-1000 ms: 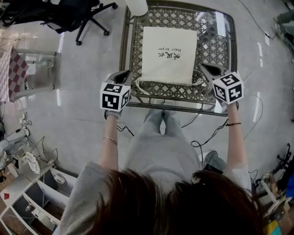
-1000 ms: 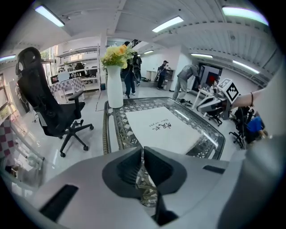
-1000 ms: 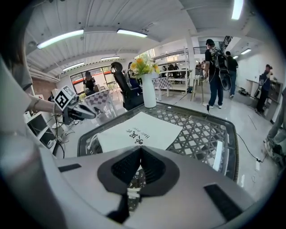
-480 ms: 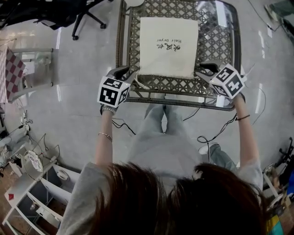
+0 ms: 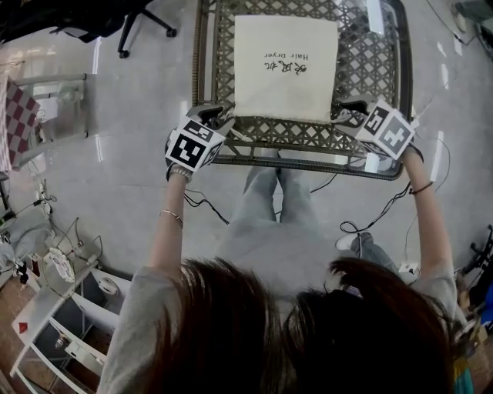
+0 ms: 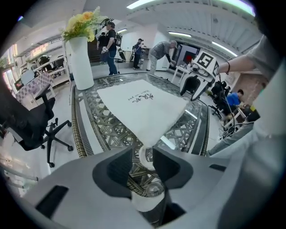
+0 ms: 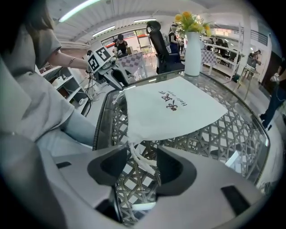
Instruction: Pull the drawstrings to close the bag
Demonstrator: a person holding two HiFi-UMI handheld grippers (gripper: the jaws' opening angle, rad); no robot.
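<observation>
A flat cream drawstring bag with dark print lies on the glass-topped wicker table. My left gripper is at the bag's near left corner. Its jaws are opening, and in the left gripper view a white drawstring loop lies loose between the left gripper's jaws. My right gripper is at the near right corner, jaws opening too. In the right gripper view two white cords run from the bag through the right gripper's gap, unpressed.
A white vase of yellow flowers stands at the table's far end. An office chair is on the floor to the left, white shelving at the lower left. Cables trail under the table's near edge. People stand in the background.
Both grippers have moved forward from the table's near edge up to the bag's near corners. The bag lies where it was.
</observation>
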